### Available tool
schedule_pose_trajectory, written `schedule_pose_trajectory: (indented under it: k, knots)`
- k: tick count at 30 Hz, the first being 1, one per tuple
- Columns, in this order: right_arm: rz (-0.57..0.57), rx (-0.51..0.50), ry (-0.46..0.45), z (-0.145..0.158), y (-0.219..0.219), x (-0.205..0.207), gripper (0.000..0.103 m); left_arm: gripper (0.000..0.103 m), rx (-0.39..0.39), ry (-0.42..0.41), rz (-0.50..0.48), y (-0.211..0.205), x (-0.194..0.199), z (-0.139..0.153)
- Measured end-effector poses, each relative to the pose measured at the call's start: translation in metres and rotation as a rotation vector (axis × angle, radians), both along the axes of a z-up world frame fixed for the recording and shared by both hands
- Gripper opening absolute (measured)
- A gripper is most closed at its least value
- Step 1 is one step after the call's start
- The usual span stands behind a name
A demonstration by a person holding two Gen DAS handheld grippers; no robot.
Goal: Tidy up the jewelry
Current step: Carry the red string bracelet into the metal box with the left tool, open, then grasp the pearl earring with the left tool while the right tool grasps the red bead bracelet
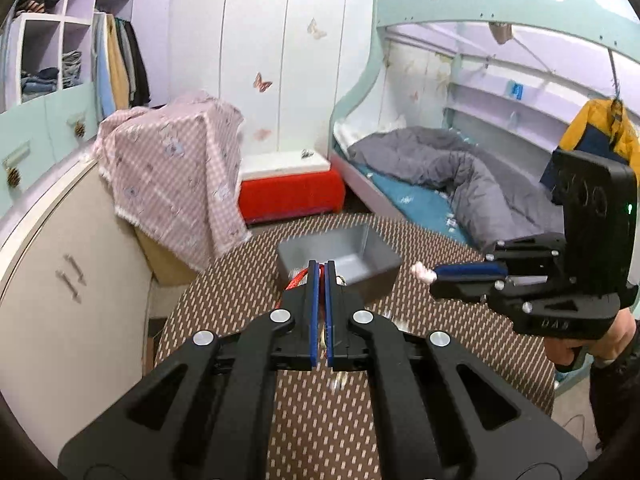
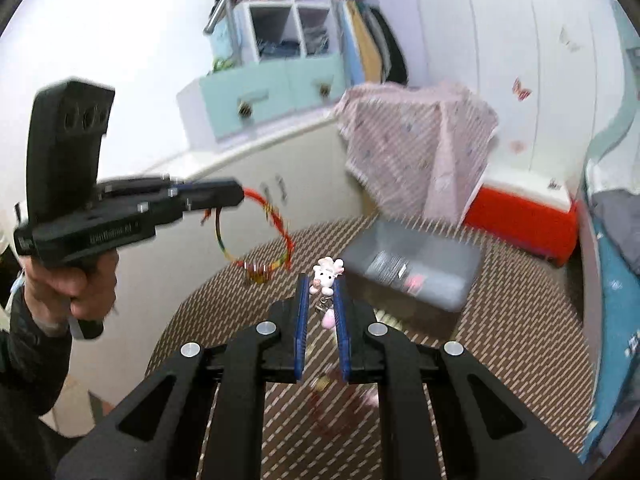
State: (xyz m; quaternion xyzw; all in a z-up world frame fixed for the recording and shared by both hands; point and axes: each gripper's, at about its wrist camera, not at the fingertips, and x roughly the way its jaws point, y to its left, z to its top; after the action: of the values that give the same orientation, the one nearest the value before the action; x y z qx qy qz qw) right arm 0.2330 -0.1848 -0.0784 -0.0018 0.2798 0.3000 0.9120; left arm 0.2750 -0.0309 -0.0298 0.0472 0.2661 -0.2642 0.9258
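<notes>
My left gripper (image 1: 321, 266) is shut on a red braided cord bracelet (image 1: 295, 279). In the right wrist view the bracelet (image 2: 276, 216) hangs as a loop from the left gripper (image 2: 240, 195), above the table and left of the box. My right gripper (image 2: 322, 280) is shut on a small white and pink charm (image 2: 327, 276), its pink pendant dangling between the fingers. In the left wrist view the charm (image 1: 422, 271) pokes out of the right gripper (image 1: 434, 274), right of the box. A grey open box (image 1: 340, 262) stands on the round table (image 1: 440, 332) ahead of both grippers.
The table (image 2: 500, 340) has a brown patterned cover; a few blurred small items lie on it (image 2: 324, 384). A pink checked cloth (image 1: 176, 176) drapes over furniture behind it. White cabinets (image 1: 68, 280) stand left, a red bench (image 1: 292, 196) behind, a bed (image 1: 440, 176) right.
</notes>
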Motion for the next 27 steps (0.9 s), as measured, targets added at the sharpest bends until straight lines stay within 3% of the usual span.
schedule_pose_trajectory:
  k: [5,10,11,12,13,14,15,20,27]
  knots:
    - [-0.082,0.03,0.02,0.02,-0.022,0.044,0.011,0.002,-0.023,0.017,-0.026,-0.021,0.043,0.011]
    - [-0.167,0.029,0.13,0.001,-0.029,0.1,0.014,0.007,-0.003,0.077,-0.016,-0.045,0.084,-0.005]
    - [-0.182,0.029,0.141,-0.003,-0.029,0.105,0.025,0.039,0.009,0.09,-0.006,-0.048,0.09,-0.009]
    - [-0.201,0.033,0.154,-0.007,-0.032,0.109,0.047,0.065,0.02,0.099,0.016,-0.049,0.095,-0.012]
    - [-0.231,0.042,0.16,-0.01,-0.036,0.111,0.064,0.098,0.012,0.081,0.07,-0.047,0.097,-0.014]
    - [-0.245,0.049,0.151,-0.01,-0.038,0.111,0.087,0.097,-0.013,0.055,0.096,-0.043,0.097,-0.014]
    - [-0.259,0.066,0.127,-0.009,-0.042,0.105,0.091,0.097,-0.035,0.062,0.106,-0.038,0.097,-0.015]
    - [-0.327,0.086,0.089,-0.005,-0.058,0.084,0.095,0.097,-0.009,0.025,0.179,-0.025,0.081,-0.012]
    - [-0.351,0.109,0.038,0.006,-0.06,0.05,0.095,0.097,-0.043,-0.032,0.247,0.0,0.044,-0.006]
